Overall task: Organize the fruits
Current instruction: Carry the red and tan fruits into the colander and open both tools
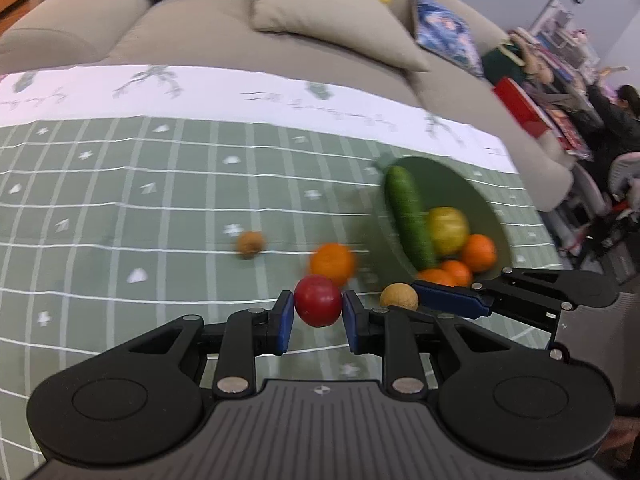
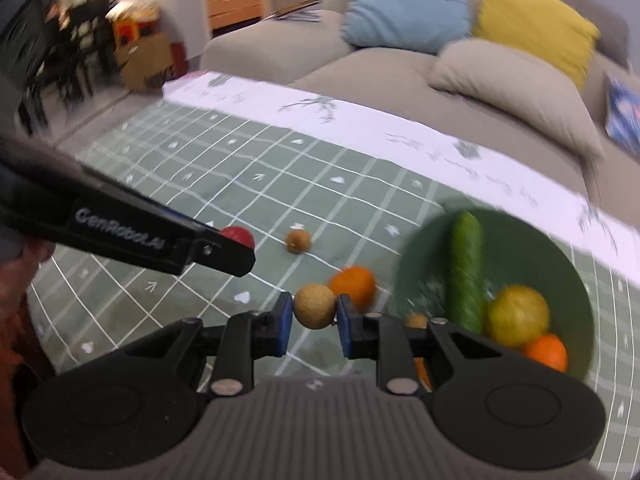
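Observation:
My left gripper (image 1: 318,312) is shut on a red apple (image 1: 318,300) and holds it above the green checked cloth. My right gripper (image 2: 313,316) is shut on a tan round fruit (image 2: 314,305), which also shows in the left wrist view (image 1: 399,297). A green bowl (image 2: 424,248) at the right holds a cucumber (image 2: 466,268), a yellow-green fruit (image 2: 518,316) and oranges (image 2: 546,351). A loose orange (image 2: 354,285) and a small brown fruit (image 2: 298,241) lie on the cloth left of the bowl. The left gripper (image 2: 236,256) shows from the side with the apple (image 2: 239,234).
The table's checked cloth (image 1: 120,208) has a white far border. A beige sofa (image 1: 192,28) with blue, yellow and beige cushions stands behind it. Shelves and a seated person (image 1: 624,120) are at the far right. Cluttered boxes (image 2: 140,52) stand at the far left.

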{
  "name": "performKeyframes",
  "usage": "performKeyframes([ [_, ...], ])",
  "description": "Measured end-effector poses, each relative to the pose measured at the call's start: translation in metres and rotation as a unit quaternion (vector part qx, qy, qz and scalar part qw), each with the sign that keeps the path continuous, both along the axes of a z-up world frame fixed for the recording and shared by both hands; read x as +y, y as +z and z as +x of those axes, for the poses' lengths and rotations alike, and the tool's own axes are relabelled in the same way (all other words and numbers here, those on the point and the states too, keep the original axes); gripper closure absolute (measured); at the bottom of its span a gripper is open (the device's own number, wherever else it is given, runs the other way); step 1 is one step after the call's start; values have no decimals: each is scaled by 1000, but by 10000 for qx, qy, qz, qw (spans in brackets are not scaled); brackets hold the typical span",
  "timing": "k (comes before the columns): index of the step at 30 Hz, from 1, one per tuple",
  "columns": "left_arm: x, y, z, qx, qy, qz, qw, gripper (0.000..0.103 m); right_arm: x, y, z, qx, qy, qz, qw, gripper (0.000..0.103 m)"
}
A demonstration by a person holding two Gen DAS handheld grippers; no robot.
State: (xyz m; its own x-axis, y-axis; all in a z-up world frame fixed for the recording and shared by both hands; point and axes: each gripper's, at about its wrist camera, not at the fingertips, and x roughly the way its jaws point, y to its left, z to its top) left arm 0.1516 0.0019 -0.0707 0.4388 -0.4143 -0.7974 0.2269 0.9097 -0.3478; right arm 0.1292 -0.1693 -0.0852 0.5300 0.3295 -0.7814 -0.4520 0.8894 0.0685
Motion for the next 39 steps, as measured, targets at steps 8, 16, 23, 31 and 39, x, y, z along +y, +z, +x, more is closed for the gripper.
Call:
performKeyframes([
  [8,-59,12,11,49,-629,-184,9978,74,-79,14,6,541,-564,348,9963,84],
  [16,-117,3,37,264,-1126,282,9929,74,-130,4,34,1229,-879,422,9876,84],
  [23,-141,-19,60,664,-1426,939,9831,74,-133,-22,55,1848,-630,291,9803,84],
  [31,-158,-37,69,851,-1721,1551,9691,74,-127,-46,71,2251,-423,5,9734,84],
  [39,-165,-44,75,888,-1863,1689,9638,74,-123,-58,77,2336,-308,-185,9717,83],
])
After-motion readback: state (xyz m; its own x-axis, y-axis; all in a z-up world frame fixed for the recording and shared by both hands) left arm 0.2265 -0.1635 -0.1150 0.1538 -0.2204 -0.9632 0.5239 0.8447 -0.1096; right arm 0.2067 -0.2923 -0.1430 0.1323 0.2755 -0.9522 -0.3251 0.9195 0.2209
